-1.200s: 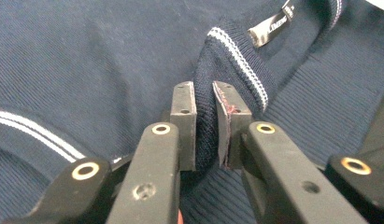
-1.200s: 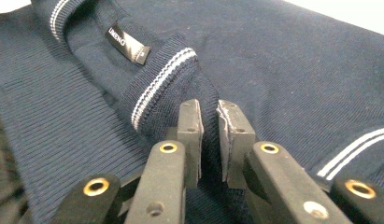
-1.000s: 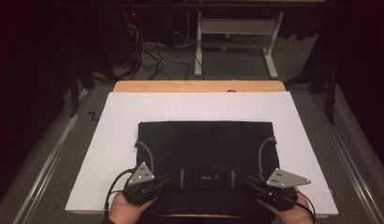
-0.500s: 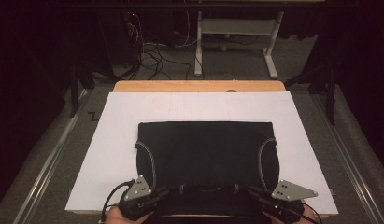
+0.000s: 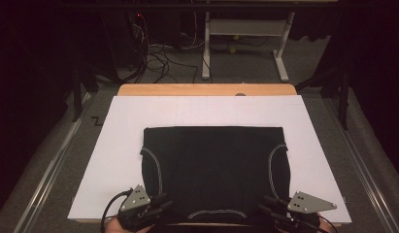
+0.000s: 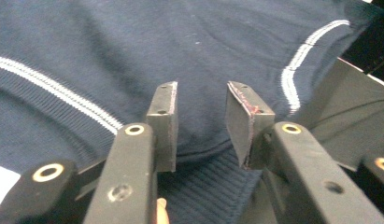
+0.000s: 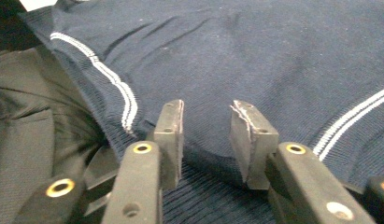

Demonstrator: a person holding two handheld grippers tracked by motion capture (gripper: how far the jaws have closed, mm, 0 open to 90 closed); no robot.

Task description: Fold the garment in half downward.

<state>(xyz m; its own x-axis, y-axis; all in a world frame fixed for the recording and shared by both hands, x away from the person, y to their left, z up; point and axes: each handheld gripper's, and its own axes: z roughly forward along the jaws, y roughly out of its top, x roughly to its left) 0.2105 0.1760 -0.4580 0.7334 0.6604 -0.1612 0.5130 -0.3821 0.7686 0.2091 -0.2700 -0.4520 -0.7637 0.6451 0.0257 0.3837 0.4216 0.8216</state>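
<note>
Now sweater (image 5: 214, 167) lies btwn left gripper (image 5: 163, 201) & right gripper (image 5: 267, 206).

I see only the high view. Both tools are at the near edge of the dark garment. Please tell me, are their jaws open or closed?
Observer: The left tool is open; there is a clear gap between its jaws, with the garment lying under them.
Operator: And the right one?
Observer: The right tool is open too, and nothing is gripped.
Operator: What colour is the cloth from near?
Observer: Navy blue knit, with white stripes along its ribbed edges.
</note>
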